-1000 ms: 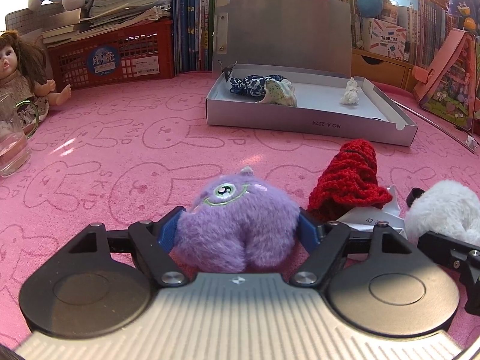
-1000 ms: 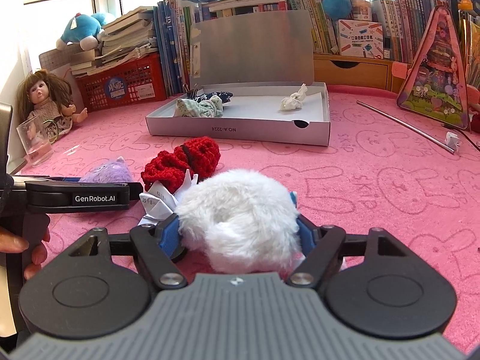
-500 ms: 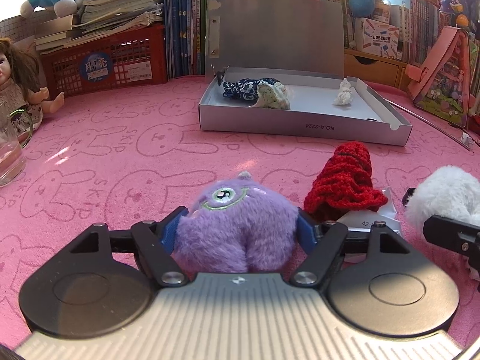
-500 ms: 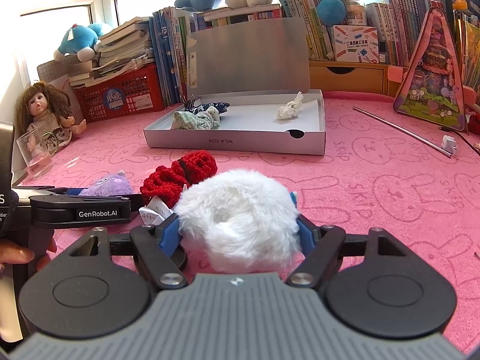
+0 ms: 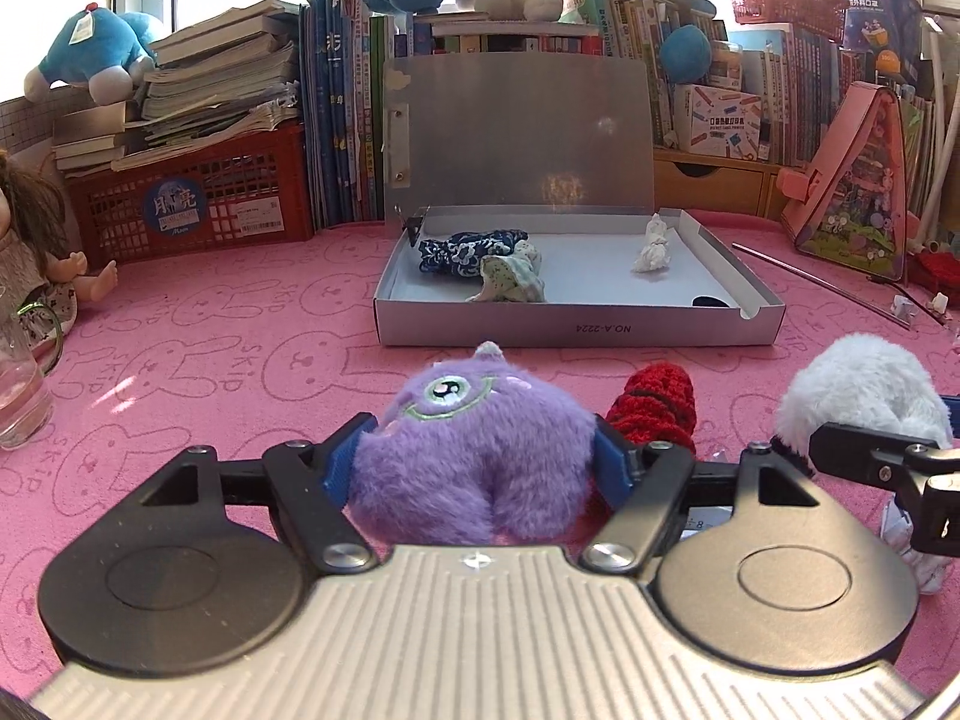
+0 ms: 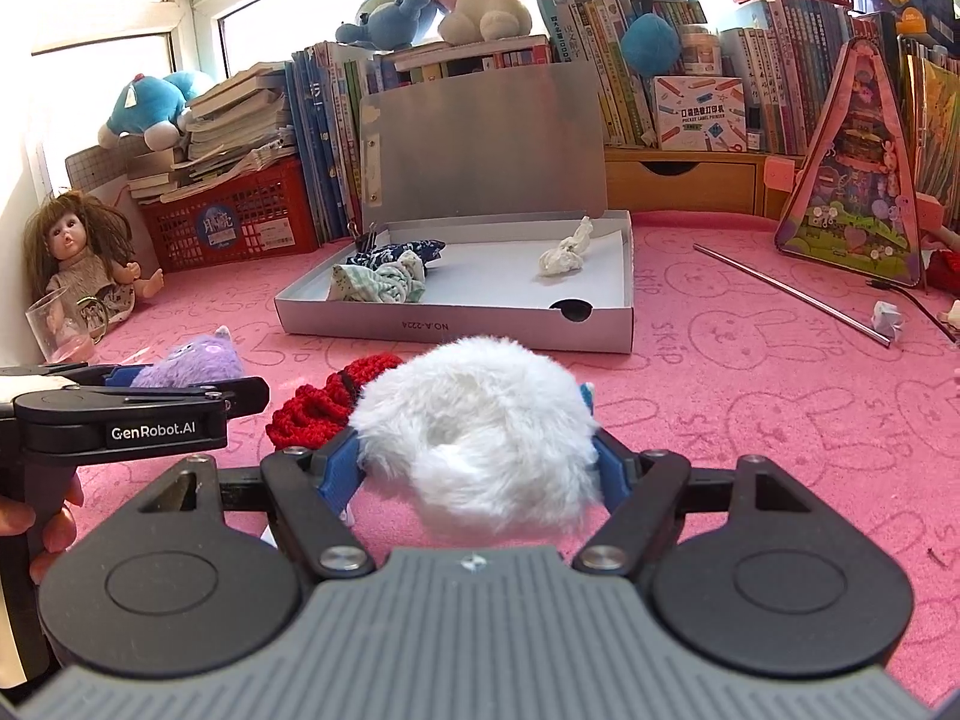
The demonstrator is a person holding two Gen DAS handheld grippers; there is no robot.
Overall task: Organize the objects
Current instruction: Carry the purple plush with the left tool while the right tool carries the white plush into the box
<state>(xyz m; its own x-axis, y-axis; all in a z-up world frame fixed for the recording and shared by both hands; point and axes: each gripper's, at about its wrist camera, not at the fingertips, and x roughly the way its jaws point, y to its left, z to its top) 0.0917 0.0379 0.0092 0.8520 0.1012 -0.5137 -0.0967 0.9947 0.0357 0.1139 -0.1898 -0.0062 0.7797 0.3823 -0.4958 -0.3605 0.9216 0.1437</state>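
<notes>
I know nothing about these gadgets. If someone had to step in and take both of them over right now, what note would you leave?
Left gripper: fingers closed on the purple one-eyed plush.
Right gripper: fingers closed on the white fluffy plush.
Both sit just in front of the open grey box on the pink mat.
Done: the box already holds a blue patterned cloth, a pale green cloth and a crumpled white piece.
Left: probably drop both plush toys into the box, then fetch the red knitted item lying between the grippers on the mat.
</notes>
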